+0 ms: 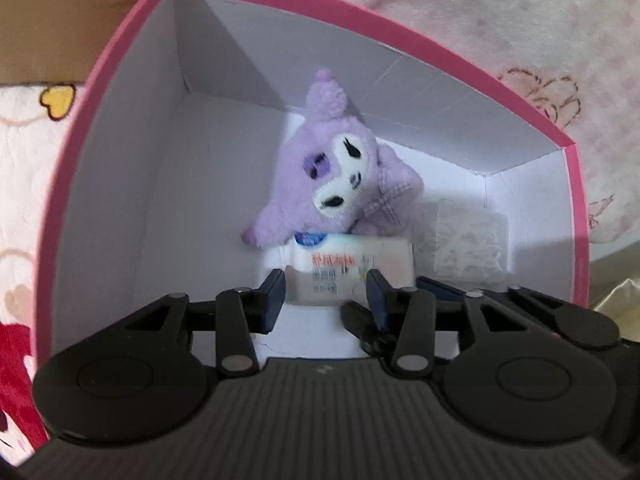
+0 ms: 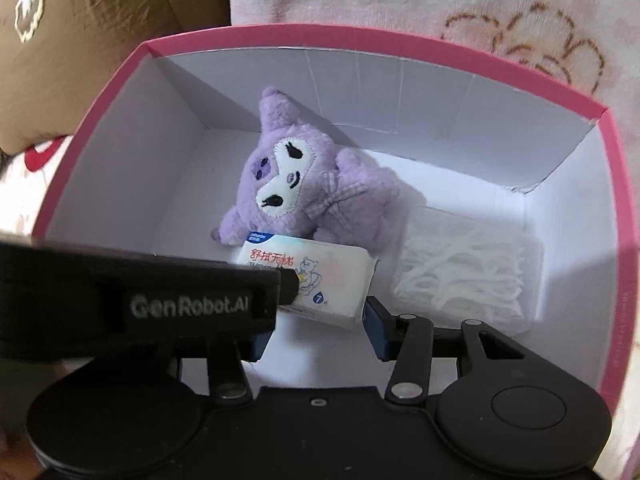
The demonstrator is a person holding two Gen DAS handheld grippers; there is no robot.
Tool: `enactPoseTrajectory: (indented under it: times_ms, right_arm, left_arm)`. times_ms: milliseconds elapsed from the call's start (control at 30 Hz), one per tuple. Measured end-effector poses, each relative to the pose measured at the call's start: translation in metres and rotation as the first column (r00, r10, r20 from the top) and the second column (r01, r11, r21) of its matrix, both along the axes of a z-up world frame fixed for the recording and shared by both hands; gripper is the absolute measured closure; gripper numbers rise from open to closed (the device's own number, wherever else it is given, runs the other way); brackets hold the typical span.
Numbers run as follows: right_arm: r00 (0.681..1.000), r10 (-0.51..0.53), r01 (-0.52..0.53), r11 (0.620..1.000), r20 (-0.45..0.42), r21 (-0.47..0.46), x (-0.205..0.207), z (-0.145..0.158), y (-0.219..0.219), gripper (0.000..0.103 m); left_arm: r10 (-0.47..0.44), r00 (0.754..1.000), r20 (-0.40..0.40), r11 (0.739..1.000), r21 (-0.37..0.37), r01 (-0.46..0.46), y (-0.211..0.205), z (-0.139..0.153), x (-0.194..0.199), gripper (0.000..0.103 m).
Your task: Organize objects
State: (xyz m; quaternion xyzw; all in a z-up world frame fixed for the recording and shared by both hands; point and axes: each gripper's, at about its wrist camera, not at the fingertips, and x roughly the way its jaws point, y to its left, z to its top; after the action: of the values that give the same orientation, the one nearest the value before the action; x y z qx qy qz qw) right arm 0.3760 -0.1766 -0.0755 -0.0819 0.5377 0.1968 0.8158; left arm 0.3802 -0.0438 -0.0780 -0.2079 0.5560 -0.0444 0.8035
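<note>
A pink box with white inside [image 1: 120,92] [image 2: 100,92] holds a purple plush toy [image 1: 332,172] [image 2: 296,184], a white tissue pack [image 1: 340,268] [image 2: 320,276] and a clear packet of white floss picks [image 1: 468,244] [image 2: 468,268]. My left gripper [image 1: 326,288] is inside the box, its fingers on either side of the tissue pack, which lies against the plush toy. In the right wrist view the left gripper [image 2: 292,286] crosses from the left onto the pack. My right gripper [image 2: 316,332] is open just in front of the pack, not touching it.
The box rests on a pale pink fleece blanket with flower prints [image 1: 500,32] [image 2: 500,8]. A brown cushion [image 2: 80,32] [image 1: 52,12] lies beyond the box's left corner. A red patch of fabric [image 1: 12,360] shows at the left.
</note>
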Motion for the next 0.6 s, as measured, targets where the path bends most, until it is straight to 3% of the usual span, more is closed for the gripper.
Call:
enactPoseTrajectory:
  times_ms: [233, 367, 600]
  right_arm:
    - [0.992, 0.032, -0.035, 0.999, 0.120, 0.028, -0.045, 0.028, -0.019, 0.043]
    - [0.987, 0.025, -0.036, 0.997, 0.161, 0.068, -0.073, 0.047, -0.035, 0.043]
    - [0.970, 0.025, -0.050, 0.994, 0.240, 0.097, -0.107, 0.096, -0.050, 0.043]
  left_arm:
    - [-0.096, 0.994, 0.053, 0.994, 0.055, 0.094, 0.000, 0.021, -0.025, 0.048]
    - [-0.136, 0.989, 0.061, 0.990, 0.039, 0.133, 0.004, 0.041, -0.051, 0.046]
    - [-0.212, 0.968, 0.138, 0.971, 0.145, 0.192, 0.006, 0.090, -0.102, 0.044]
